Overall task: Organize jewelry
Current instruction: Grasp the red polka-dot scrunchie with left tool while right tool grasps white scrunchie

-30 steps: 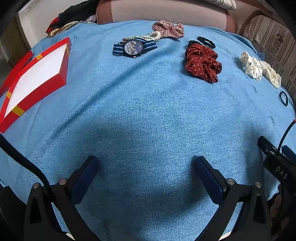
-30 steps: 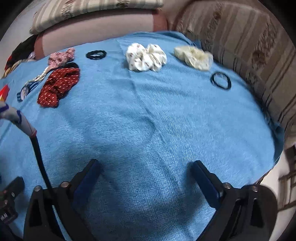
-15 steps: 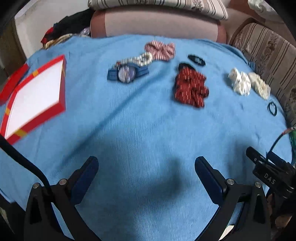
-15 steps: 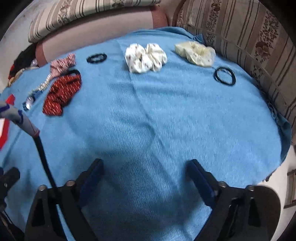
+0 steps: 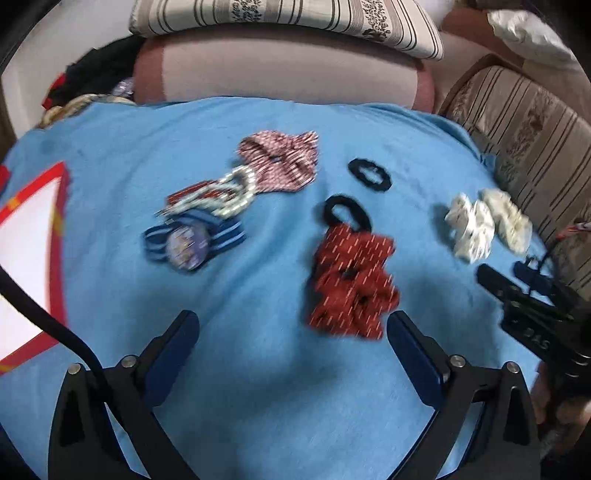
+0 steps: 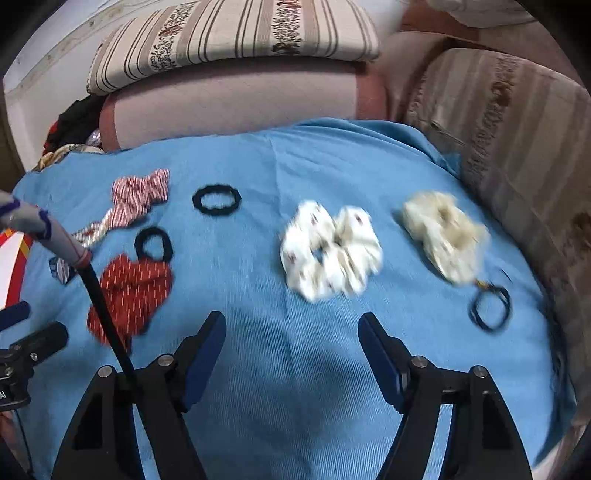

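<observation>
On the blue cloth lie a blue striped watch, a pearl bracelet, a pink checked scrunchie, a red dotted scrunchie, black hair ties and a white scrunchie. A red box with a white lining sits at the left edge. My left gripper hangs open over bare cloth, just short of the red scrunchie. My right gripper is open with its jaws closing and nothing between them, below the white scrunchie. A cream scrunchie lies further right.
A thin black hair tie lies near the cloth's right edge. A striped sofa and cushions ring the far side. Dark clothes are piled at the back left. A black cable crosses the right wrist view.
Both grippers have moved forward toward the items and tilted up, so the items sit nearer and the sofa fills the top. The right jaws have narrowed. Nothing was picked up.
</observation>
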Demonstrator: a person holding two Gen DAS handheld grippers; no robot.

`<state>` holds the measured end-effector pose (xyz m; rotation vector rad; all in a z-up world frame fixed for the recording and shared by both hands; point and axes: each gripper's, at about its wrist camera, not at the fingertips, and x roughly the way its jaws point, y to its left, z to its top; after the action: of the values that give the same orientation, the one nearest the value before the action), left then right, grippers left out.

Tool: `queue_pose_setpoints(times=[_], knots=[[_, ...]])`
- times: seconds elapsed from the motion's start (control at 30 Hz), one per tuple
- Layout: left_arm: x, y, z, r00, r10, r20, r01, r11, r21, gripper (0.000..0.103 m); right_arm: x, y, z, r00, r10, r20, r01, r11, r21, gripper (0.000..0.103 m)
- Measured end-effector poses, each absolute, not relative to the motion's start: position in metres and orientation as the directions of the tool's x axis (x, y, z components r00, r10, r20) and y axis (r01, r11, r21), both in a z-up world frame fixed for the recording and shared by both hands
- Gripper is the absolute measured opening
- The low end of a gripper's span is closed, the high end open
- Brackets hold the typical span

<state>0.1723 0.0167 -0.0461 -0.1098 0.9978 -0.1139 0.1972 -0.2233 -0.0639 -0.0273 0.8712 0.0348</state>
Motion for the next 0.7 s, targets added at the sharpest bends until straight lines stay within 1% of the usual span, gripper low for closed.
queue_pose_setpoints(times=[0.07,0.1,0.17,0.2,0.27,0.3,0.37,0.47,0.5,0.53,0.57,0.6,0.63,0.7], knots=[[0.185,0.015,-0.052,0.520,-0.162,-0.839,0.049,0.986,-0.160,0.094,0.211,-0.225,-0.067,0.638,0.043,-0.769,-0.049,0.999,0.015,0.075],[0.192,0.014,-0.056,0.508,-0.178,-0.843,0.054,0.983,-0.175,0.092,0.219,-0.226,-0.070,0.633,0.042,-0.773,-0.042,0.999,0.019,0.075],[0.200,0.011,-0.063,0.484,-0.200,-0.852,0.065,0.979,-0.194,0.084,0.229,-0.228,-0.075,0.624,0.030,-0.781,-0.032,0.999,0.013,0.075],[0.204,0.009,-0.066,0.472,-0.210,-0.856,0.072,0.977,-0.200,0.082,0.234,-0.228,-0.077,0.618,0.035,-0.785,-0.032,0.999,0.019,0.074],[0.209,0.004,-0.073,0.457,-0.225,-0.860,0.086,0.974,-0.209,0.073,0.241,-0.229,-0.082,0.608,0.031,-0.793,-0.034,0.999,0.013,0.072],[0.212,0.000,-0.077,0.447,-0.226,-0.866,0.093,0.974,-0.207,0.071,0.244,-0.228,-0.084,0.604,0.030,-0.796,-0.039,0.999,0.008,0.070],[0.216,-0.006,-0.083,0.437,-0.223,-0.871,0.103,0.975,-0.198,0.061,0.248,-0.227,-0.088,0.596,0.025,-0.803,-0.045,0.999,-0.003,0.066],[0.221,-0.014,-0.087,0.444,-0.210,-0.871,0.119,0.977,-0.175,0.054,0.254,-0.224,-0.096,0.580,0.017,-0.814,-0.047,0.999,-0.013,0.058],[0.222,-0.017,-0.088,0.449,-0.209,-0.869,0.125,0.977,-0.171,0.049,0.255,-0.224,-0.098,0.573,0.012,-0.819,-0.044,0.999,-0.017,0.051],[0.223,-0.019,-0.089,0.449,-0.207,-0.869,0.130,0.978,-0.166,0.035,0.255,-0.224,-0.101,0.572,0.003,-0.820,-0.042,0.999,-0.026,0.046],[0.224,-0.022,-0.090,0.451,-0.189,-0.872,0.132,0.981,-0.144,0.019,0.255,-0.224,-0.102,0.575,-0.008,-0.818,-0.041,0.998,-0.038,0.043],[0.224,-0.023,-0.091,0.456,-0.172,-0.873,0.137,0.983,-0.122,0.013,0.254,-0.223,-0.102,0.582,-0.022,-0.813,-0.040,0.998,-0.056,0.034],[0.223,-0.023,-0.091,0.450,-0.190,-0.872,0.152,0.979,-0.135,0.008,0.253,-0.223,-0.101,0.587,-0.023,-0.810,-0.045,0.997,-0.062,0.023],[0.220,-0.024,-0.086,0.459,-0.193,-0.867,0.156,0.979,-0.135,0.006,0.250,-0.225,-0.096,0.590,-0.008,-0.807,-0.057,0.997,-0.052,0.011]])
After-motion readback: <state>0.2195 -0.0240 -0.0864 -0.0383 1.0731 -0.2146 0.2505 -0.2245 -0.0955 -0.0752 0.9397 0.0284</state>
